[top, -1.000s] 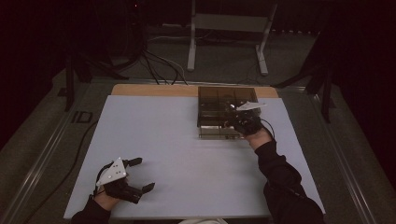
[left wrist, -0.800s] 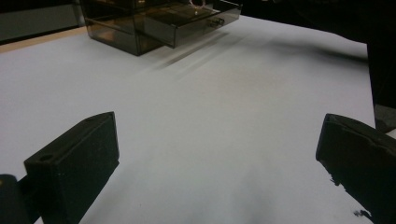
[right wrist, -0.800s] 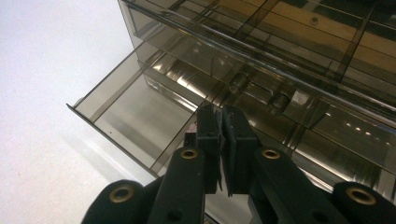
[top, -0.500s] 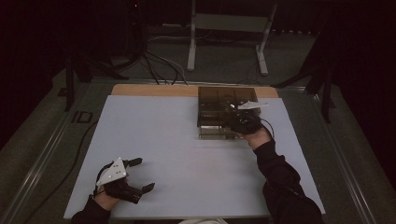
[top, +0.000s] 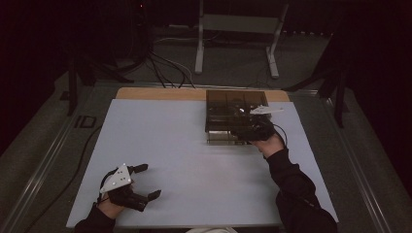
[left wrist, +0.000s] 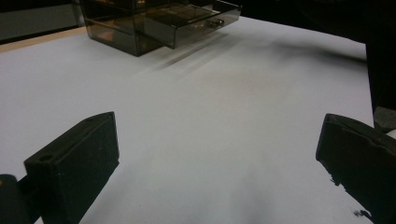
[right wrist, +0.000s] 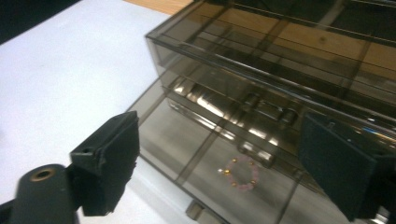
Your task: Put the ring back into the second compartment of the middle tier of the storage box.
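Observation:
A smoky see-through drawer box [top: 233,109] stands at the back right of the white table [top: 194,155], with its lowest drawer [right wrist: 196,154] pulled out toward me. A small pink bead bracelet [right wrist: 242,173] with gold beads lies on the drawer's floor. My right gripper [top: 247,132] hangs over that drawer. Its jaws have just been opening and now stand wide in the right gripper view [right wrist: 226,163], gripping nothing, the bracelet lying loose below them. My left gripper [top: 149,181] rests at the front left, open and empty [left wrist: 217,158], looking across at the box [left wrist: 135,28].
A wooden strip [top: 160,93] runs along the table's back edge. Behind it are a metal stand [top: 233,24] and floor cables [top: 160,68]. A cable [top: 73,170] trails off the table's left side. The white top [left wrist: 210,93] lies between the hands.

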### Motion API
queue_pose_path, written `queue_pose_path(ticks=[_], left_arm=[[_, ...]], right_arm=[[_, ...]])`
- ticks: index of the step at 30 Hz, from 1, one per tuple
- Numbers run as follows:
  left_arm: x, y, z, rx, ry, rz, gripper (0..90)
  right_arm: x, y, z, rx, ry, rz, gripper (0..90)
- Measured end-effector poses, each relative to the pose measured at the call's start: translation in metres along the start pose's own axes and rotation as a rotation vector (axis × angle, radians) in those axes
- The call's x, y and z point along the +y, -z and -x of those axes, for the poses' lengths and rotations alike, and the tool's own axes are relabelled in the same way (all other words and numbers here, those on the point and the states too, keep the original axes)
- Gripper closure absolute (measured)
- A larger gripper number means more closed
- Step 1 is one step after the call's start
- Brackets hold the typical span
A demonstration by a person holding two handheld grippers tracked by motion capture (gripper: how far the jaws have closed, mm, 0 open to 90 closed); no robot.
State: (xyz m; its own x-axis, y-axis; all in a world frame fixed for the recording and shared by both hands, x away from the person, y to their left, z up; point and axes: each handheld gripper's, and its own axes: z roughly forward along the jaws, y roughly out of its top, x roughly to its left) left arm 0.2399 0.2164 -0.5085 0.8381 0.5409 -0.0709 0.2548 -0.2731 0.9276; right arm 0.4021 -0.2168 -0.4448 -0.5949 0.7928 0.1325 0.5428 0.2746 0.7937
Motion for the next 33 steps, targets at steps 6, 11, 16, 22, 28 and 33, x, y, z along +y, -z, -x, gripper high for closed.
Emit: queue_pose_path(ticks=[6, 11, 16, 22, 28, 33], left_arm=[[0.000, -0.001, 0.000, 0.002, 0.002, -0.001, 0.8], [0.000, 0.000, -0.001, 0.006, 0.005, 0.000, 0.8], [0.001, -0.002, 0.000, 0.007, -0.001, -0.006, 0.8], [0.000, -0.002, -0.001, 0.009, 0.004, -0.008, 0.8], [-0.001, 0.000, 0.000, 0.006, -0.002, -0.003, 0.8], [-0.002, 0.002, -0.001, 0.009, 0.003, -0.004, 0.8]], right_arm=[[0.001, 0.003, -0.001, 0.044, -0.011, 0.016, 2.7], [0.004, 0.008, 0.001, 0.047, -0.019, 0.039, 0.0], [0.008, 0.018, 0.003, 0.053, -0.033, 0.096, 0.0], [0.007, 0.027, 0.002, 0.047, -0.010, 0.110, 0.0], [0.000, 0.034, 0.002, 0.036, -0.011, 0.116, 0.0], [-0.008, 0.039, 0.002, 0.038, -0.014, 0.122, 0.0]])
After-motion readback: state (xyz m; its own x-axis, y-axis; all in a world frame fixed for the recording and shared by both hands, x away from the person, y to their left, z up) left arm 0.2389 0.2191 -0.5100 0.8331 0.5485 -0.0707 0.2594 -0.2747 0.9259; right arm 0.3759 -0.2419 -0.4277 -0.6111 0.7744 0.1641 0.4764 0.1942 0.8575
